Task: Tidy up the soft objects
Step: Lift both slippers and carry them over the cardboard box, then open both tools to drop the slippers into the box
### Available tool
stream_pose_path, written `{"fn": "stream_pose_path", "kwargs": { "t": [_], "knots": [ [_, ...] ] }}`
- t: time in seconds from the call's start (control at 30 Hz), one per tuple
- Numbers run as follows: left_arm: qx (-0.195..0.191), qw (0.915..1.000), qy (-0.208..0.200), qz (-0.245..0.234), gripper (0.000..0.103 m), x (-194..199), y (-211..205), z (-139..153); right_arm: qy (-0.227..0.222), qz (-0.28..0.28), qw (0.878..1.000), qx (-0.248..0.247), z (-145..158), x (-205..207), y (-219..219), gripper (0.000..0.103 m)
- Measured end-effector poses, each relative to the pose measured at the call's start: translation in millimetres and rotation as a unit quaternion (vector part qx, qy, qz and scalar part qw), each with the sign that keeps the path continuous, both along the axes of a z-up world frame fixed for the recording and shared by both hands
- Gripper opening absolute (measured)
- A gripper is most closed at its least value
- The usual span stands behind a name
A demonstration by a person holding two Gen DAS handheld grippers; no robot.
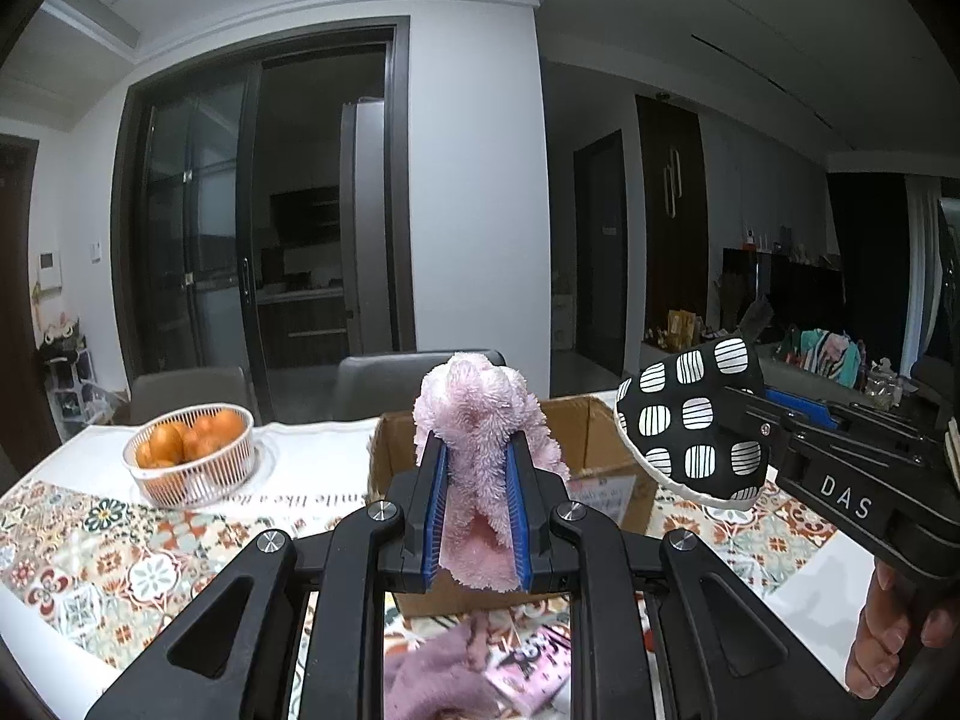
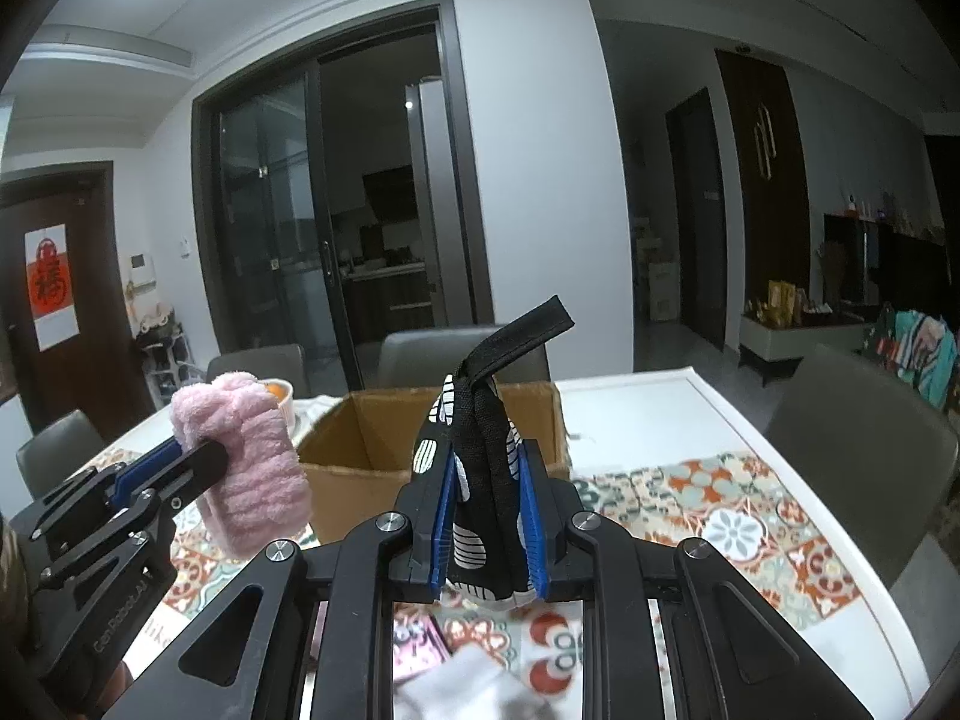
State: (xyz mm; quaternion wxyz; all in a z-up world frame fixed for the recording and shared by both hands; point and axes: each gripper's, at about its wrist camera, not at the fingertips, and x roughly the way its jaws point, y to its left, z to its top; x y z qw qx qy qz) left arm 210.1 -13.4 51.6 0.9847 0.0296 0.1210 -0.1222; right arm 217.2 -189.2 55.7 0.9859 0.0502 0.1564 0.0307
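My left gripper [image 1: 477, 447] is shut on a pink fluffy cloth [image 1: 474, 414], held up in front of an open cardboard box [image 1: 594, 420] on the table. My right gripper [image 2: 487, 456] is shut on a black pot holder with white striped squares [image 2: 480, 420]; its black loop sticks up. Each gripper shows in the other's view: the right gripper [image 1: 774, 420] with the pot holder [image 1: 696, 426] at the right, the left gripper [image 2: 207, 459] with the pink cloth [image 2: 246, 456] at the left. Both hang just in front of the box [image 2: 360, 438], above the table.
A white wire basket of oranges [image 1: 192, 456] stands left of the box on a patterned table runner [image 1: 90, 552]. A purple cloth [image 1: 432, 678], a pink packet [image 1: 528, 666] and a white soft item [image 2: 474, 684] lie below the grippers. Grey chairs [image 1: 384, 384] stand behind the table.
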Motion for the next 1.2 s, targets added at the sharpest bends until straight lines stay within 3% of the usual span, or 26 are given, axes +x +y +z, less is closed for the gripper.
{"fn": "stream_pose_path", "kwargs": {
  "t": [0.53,1.2],
  "knots": [
    [0.018,0.9994,-0.029,-0.002,0.02,42,-3,16,-0.017,0.013,1.0,-0.005,14,43,4,0.022],
    [0.019,0.9984,0.052,-0.014,0.02,122,-15,-13,0.029,0.02,0.999,-0.015,-12,101,7,0.022]
  ]
}}
